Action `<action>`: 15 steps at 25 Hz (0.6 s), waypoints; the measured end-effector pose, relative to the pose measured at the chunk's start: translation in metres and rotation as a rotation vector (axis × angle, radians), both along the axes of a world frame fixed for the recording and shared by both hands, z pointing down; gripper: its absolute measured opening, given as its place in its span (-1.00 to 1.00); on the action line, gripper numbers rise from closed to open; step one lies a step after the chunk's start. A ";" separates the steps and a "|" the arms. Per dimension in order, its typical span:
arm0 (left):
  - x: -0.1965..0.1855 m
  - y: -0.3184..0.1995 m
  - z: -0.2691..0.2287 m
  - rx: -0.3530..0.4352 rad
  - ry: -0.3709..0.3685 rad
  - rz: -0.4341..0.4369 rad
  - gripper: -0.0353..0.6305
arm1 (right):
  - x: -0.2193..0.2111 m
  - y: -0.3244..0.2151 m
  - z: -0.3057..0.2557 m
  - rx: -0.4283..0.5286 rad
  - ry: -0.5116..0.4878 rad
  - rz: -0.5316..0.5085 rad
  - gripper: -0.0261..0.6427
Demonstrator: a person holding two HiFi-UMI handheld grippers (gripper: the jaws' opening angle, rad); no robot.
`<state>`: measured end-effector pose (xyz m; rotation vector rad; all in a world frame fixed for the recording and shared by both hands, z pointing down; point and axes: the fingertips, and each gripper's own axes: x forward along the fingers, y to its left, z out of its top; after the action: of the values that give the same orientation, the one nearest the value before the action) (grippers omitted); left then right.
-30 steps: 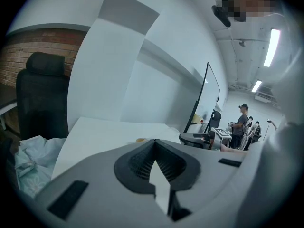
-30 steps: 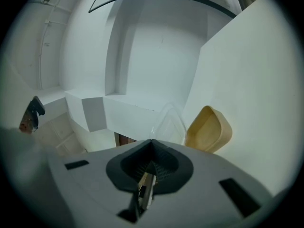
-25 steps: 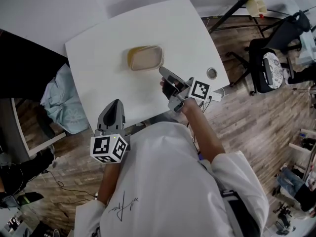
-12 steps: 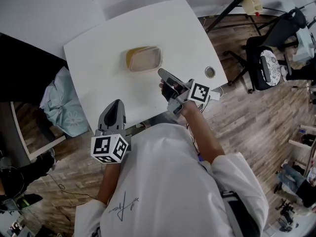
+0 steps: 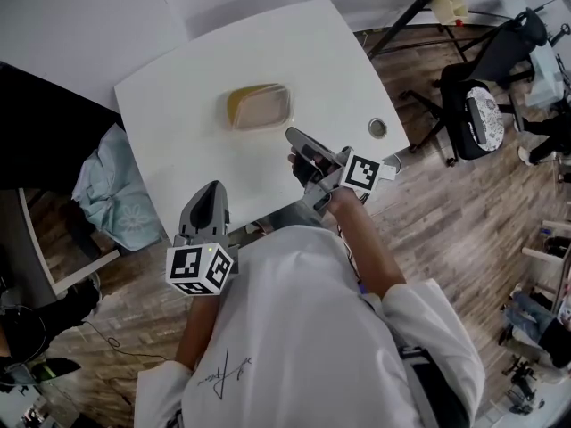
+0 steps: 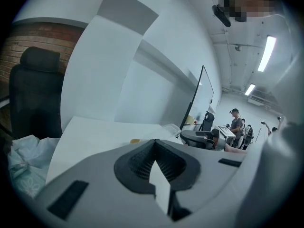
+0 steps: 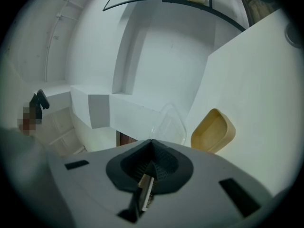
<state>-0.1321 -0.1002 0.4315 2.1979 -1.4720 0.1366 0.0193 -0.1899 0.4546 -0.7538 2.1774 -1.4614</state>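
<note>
Tan tub point(image 5: 259, 107) sits mid-desk point(image 5: 303, 52), untouched, with a clear lid point(image 7: 168, 122) right against it. The right hand-held gripper point(image 5: 293, 135) hovers near the tub, jaws pressed together on nothing. The left hand-held gripper point(image 5: 211, 189) hangs at the desk's near edge, also closed and empty. Nothing gripped yet.

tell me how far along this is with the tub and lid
Done: nothing that shows; the tub lies open on the table, with the clear lid beside it. In hand: nothing; the left claw and right claw are both shut and empty, by the table's near edge. Left: all handling of tub and lid.
</note>
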 end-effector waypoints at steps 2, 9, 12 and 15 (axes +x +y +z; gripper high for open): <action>-0.001 0.001 -0.002 0.002 0.003 0.003 -0.87 | -0.002 0.003 -0.004 0.007 0.003 0.002 -0.89; -0.003 0.006 -0.003 0.015 0.012 0.018 -0.87 | -0.009 0.016 -0.009 0.026 0.016 0.009 -0.89; -0.005 0.009 -0.004 0.022 0.014 0.018 -0.87 | -0.012 0.022 -0.010 0.030 0.023 0.014 -0.89; -0.008 0.013 -0.005 0.029 0.017 0.021 -0.87 | -0.015 0.028 -0.011 0.033 0.028 0.017 -0.89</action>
<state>-0.1402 -0.0871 0.4261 2.2327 -1.4502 0.1046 0.0039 -0.1617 0.4433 -0.7841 2.2048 -1.4106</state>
